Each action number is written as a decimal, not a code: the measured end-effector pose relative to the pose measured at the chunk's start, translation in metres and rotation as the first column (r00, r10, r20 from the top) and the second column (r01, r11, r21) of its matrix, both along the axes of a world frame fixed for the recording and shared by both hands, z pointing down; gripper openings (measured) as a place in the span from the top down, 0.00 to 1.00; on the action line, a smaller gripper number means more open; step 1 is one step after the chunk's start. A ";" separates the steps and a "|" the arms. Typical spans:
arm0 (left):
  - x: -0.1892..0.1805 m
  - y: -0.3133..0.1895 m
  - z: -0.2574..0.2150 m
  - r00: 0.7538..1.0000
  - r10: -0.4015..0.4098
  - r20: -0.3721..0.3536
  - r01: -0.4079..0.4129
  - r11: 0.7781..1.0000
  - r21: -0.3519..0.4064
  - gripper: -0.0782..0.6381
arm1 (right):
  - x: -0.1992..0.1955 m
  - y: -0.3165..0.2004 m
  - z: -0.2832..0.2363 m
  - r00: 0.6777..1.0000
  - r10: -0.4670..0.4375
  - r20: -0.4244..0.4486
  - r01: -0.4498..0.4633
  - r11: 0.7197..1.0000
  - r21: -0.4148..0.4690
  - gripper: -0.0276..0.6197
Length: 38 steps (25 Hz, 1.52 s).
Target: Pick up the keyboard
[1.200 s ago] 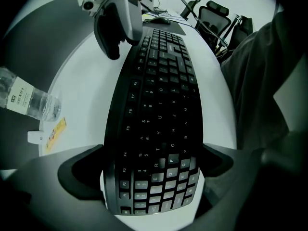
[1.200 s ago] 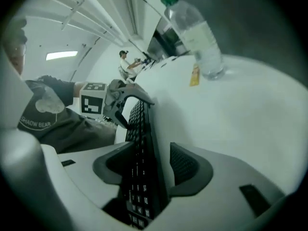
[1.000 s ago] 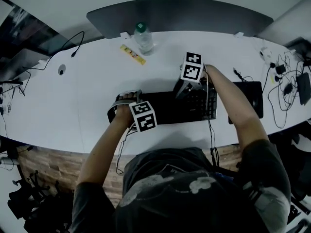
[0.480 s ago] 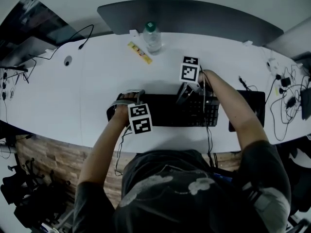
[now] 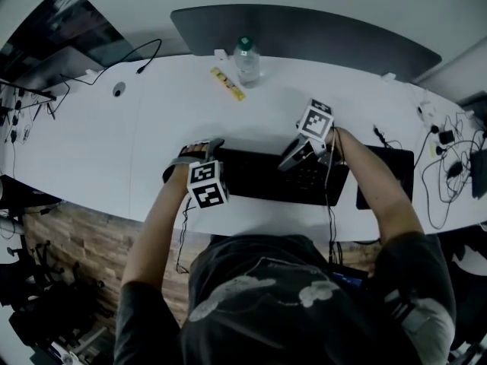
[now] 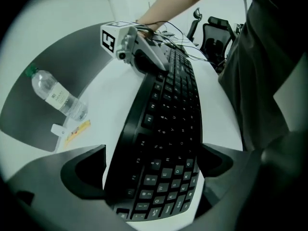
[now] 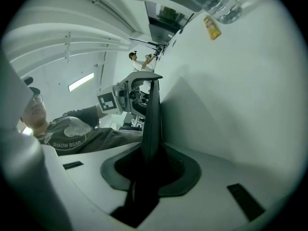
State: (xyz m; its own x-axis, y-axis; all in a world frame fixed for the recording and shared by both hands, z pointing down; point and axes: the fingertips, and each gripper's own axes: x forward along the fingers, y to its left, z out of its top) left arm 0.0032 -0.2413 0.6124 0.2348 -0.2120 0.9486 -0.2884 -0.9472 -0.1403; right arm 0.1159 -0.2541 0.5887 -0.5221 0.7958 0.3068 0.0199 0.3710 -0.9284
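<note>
A black keyboard (image 5: 259, 177) lies across the white table (image 5: 114, 154) near its front edge. My left gripper (image 5: 194, 152) points steeply down over the keyboard's left end. In the left gripper view the keyboard (image 6: 168, 129) fills the gap of the left gripper (image 6: 153, 170), with both pads against its long edges. My right gripper (image 5: 293, 157) sits at the right part, reaching in from the back edge. Its jaws are closing, and the keyboard's thin edge (image 7: 153, 124) stands clamped between the pads of the right gripper (image 7: 149, 170).
A water bottle (image 5: 246, 58) and a yellow strip (image 5: 228, 84) lie at the back of the table. A black pad (image 5: 384, 177) sits right of the keyboard, with tangled cables (image 5: 449, 150) beyond it. A dark curved panel (image 5: 304, 33) borders the far side.
The right gripper has tipped and risen a little at the keyboard's right part, its marker cube now tilted. The left gripper stays at the left end.
</note>
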 end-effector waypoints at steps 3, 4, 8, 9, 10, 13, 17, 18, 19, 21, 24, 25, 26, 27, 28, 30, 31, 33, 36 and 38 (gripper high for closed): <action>-0.006 -0.012 -0.021 0.996 -0.067 -0.057 0.072 0.994 0.085 0.07 | 0.002 0.005 -0.004 0.999 0.041 0.017 -0.042 0.998 0.041 0.82; -0.008 -0.015 -0.028 0.994 -0.082 -0.071 0.089 0.990 0.109 0.07 | 0.003 0.006 -0.006 0.998 0.052 0.022 -0.053 0.997 0.053 0.82; -0.016 -0.023 -0.054 0.977 -0.139 -0.162 0.166 0.973 0.162 0.07 | 0.006 0.013 -0.011 0.991 0.125 0.043 -0.129 0.988 0.084 0.82; -0.018 -0.023 -0.059 0.969 -0.155 -0.192 0.188 0.968 0.167 0.07 | 0.007 0.014 -0.012 0.987 0.151 0.051 -0.155 0.984 0.091 0.82; -0.021 -0.024 -0.064 0.960 -0.172 -0.223 0.212 0.963 0.169 0.07 | 0.007 0.013 -0.014 0.982 0.180 0.062 -0.185 0.978 0.099 0.82; -0.036 -0.023 -0.076 0.923 -0.219 -0.317 0.283 0.943 0.174 0.07 | -0.003 0.019 -0.033 0.950 0.291 0.114 -0.300 0.951 0.073 0.82; -0.063 -0.019 -0.093 0.863 -0.255 -0.436 0.363 0.914 0.183 0.07 | -0.011 0.021 -0.040 0.893 0.418 0.166 -0.433 0.899 0.070 0.82; -0.070 -0.018 -0.098 0.842 -0.267 -0.469 0.384 0.907 0.172 0.07 | -0.013 0.022 -0.042 0.876 0.450 0.175 -0.467 0.881 0.074 0.82; -0.078 -0.017 -0.102 0.821 -0.278 -0.499 0.403 0.901 0.159 0.07 | -0.016 0.023 -0.046 0.856 0.483 0.185 -0.502 0.862 0.074 0.82; -0.092 -0.017 -0.107 0.780 -0.301 -0.549 0.434 0.892 0.128 0.07 | -0.022 0.025 -0.053 0.813 0.542 0.211 -0.567 0.821 0.074 0.82; -0.109 -0.013 -0.111 0.702 -0.342 -0.624 0.475 0.878 0.053 0.07 | -0.030 0.029 -0.063 0.747 0.611 0.263 -0.649 0.755 0.090 0.82; -0.115 -0.012 -0.113 0.667 -0.358 -0.653 0.490 0.871 0.023 0.08 | -0.034 0.031 -0.067 0.722 0.632 0.283 -0.676 0.732 0.089 0.82; -0.120 -0.011 -0.115 0.630 -0.372 -0.682 0.499 0.866 -0.011 0.08 | -0.038 0.032 -0.072 0.695 0.652 0.303 -0.701 0.708 0.084 0.82; -0.123 -0.008 -0.116 0.594 -0.383 -0.707 0.499 0.865 -0.049 0.08 | -0.042 0.034 -0.076 0.666 0.673 0.322 -0.727 0.683 0.077 0.82; -0.126 -0.004 -0.117 0.565 -0.391 -0.726 0.490 0.868 -0.086 0.08 | -0.046 0.037 -0.080 0.636 0.693 0.339 -0.752 0.655 0.072 0.82; -0.129 0.007 -0.117 0.530 -0.394 -0.751 0.457 0.879 -0.139 0.08 | -0.051 0.043 -0.086 0.569 0.732 0.374 -0.802 0.594 0.058 0.82; -0.130 0.012 -0.117 0.523 -0.389 -0.758 0.442 0.885 -0.149 0.08 | -0.053 0.047 -0.089 0.532 0.750 0.392 -0.826 0.561 0.048 0.82; -0.133 0.018 -0.116 0.521 -0.375 -0.767 0.421 0.894 -0.151 0.08 | -0.057 0.053 -0.095 0.455 0.785 0.421 -0.872 0.489 0.031 0.82; -0.136 0.027 -0.112 0.518 -0.367 -0.773 0.402 0.902 -0.158 0.14 | -0.059 0.064 -0.098 0.348 0.825 0.446 -0.924 0.381 0.017 0.82; -0.139 0.034 -0.109 0.517 -0.369 -0.772 0.401 0.902 -0.162 0.22 | -0.063 0.073 -0.100 0.281 0.843 0.459 -0.949 0.315 0.002 0.82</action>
State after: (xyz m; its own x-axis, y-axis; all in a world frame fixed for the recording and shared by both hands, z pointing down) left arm -0.1363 -0.2075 0.5035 0.7541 -0.4917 0.4354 -0.6347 -0.7161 0.2905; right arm 0.0531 -0.1812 0.4882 -0.9458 -0.3228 0.0343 -0.2134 0.5387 -0.8150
